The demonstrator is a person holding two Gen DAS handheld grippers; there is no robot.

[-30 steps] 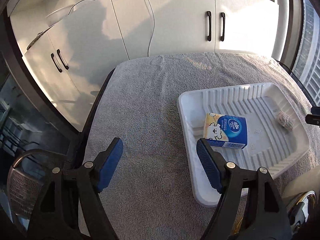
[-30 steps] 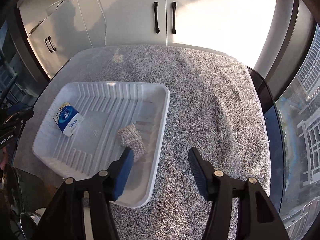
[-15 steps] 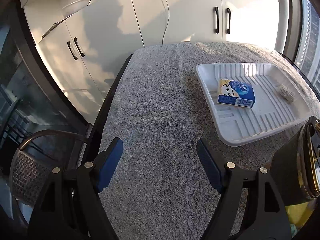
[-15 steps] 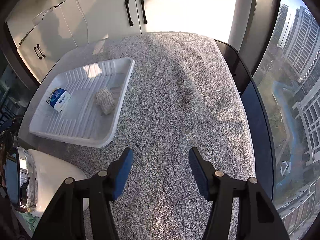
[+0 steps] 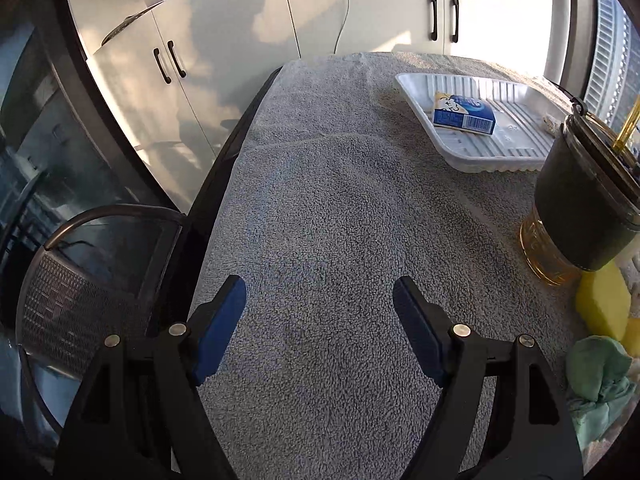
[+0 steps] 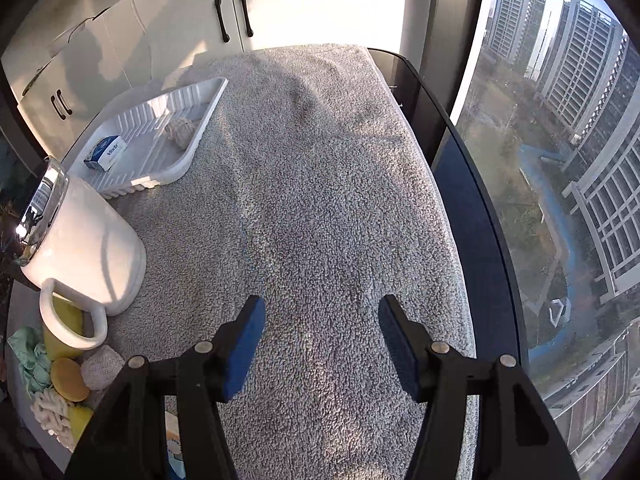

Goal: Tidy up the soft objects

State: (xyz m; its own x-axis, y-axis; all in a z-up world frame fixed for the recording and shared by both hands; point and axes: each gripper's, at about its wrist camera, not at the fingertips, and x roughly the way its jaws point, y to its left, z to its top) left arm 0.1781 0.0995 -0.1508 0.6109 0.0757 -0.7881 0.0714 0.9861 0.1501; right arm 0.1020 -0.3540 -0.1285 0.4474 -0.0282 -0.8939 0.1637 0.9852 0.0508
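Observation:
A white ribbed tray (image 5: 516, 152) (image 6: 136, 126) sits on the grey towel at the far side. It holds a blue tissue pack (image 5: 464, 114) (image 6: 105, 153) and a small beige knitted piece (image 6: 179, 131). My left gripper (image 5: 320, 304) is open and empty above the towel near its front left. My right gripper (image 6: 322, 320) is open and empty above the towel's front. Loose soft things lie near the front: a yellow sponge (image 5: 604, 300), a green cloth (image 5: 600, 380) (image 6: 30, 356), a knitted ball (image 6: 102, 366), a round yellow sponge (image 6: 70, 374), a cream rag (image 6: 52, 410).
A dark jar with an amber base (image 5: 580, 200) stands right of the left gripper. A white mug (image 6: 84, 252) stands left of the right gripper. White cabinets are behind the table. A mesh chair (image 5: 80, 292) is at the left, a window at the right.
Both grippers have pulled back from the tray toward the front of the table. The tray now lies farther off, and the jar, mug and pile of soft things have come into view.

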